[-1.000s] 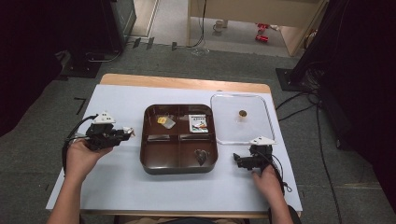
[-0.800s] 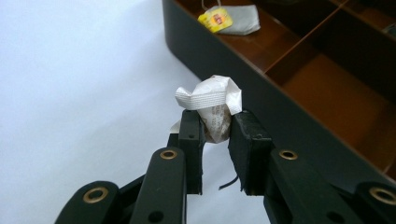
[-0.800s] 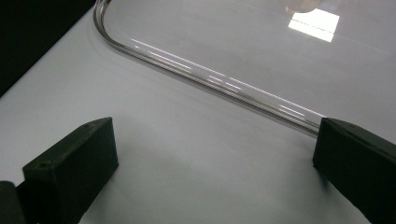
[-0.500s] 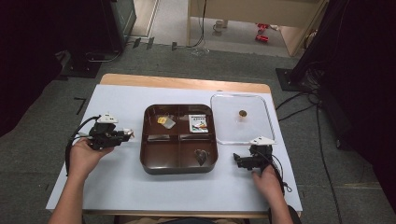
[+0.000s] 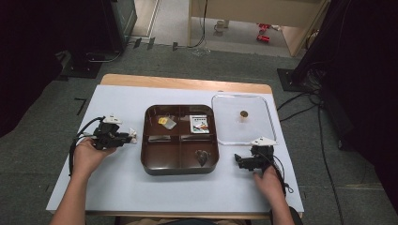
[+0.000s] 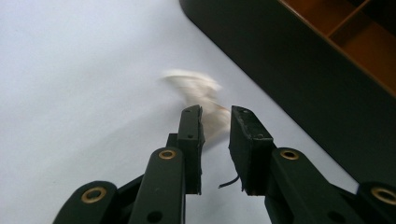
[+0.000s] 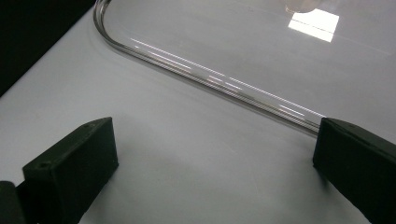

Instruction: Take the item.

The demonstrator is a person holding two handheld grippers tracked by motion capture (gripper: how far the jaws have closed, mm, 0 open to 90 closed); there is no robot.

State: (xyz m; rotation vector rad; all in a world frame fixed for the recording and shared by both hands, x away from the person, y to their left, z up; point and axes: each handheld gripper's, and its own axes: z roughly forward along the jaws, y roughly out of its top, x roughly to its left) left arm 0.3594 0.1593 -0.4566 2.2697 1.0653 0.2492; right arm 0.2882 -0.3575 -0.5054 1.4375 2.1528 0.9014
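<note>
My left gripper (image 5: 132, 136) hovers over the white mat, left of the brown tray (image 5: 179, 165). It is shut on a small white crumpled piece (image 5: 132, 133). In the left gripper view the piece (image 6: 196, 86) sticks out blurred beyond the gripper (image 6: 215, 112), close to the tray's dark outer wall (image 6: 289, 79). My right gripper (image 5: 237, 161) rests low on the mat to the right of the tray. In the right gripper view it (image 7: 219, 135) stands wide open with nothing between its fingers, just short of the clear lid's rim (image 7: 210, 74).
The tray has four compartments: a yellow wrapped bit (image 5: 164, 121), a printed packet (image 5: 200, 123) and a dark heart shape (image 5: 202, 157) lie in three of them. The clear lid (image 5: 253, 133) with a brown knob (image 5: 243, 114) lies flat at the right. The wooden table edge (image 5: 187, 83) runs behind.
The left hand has sunk a little toward the mat, still holding the white piece. The right hand has not moved.
</note>
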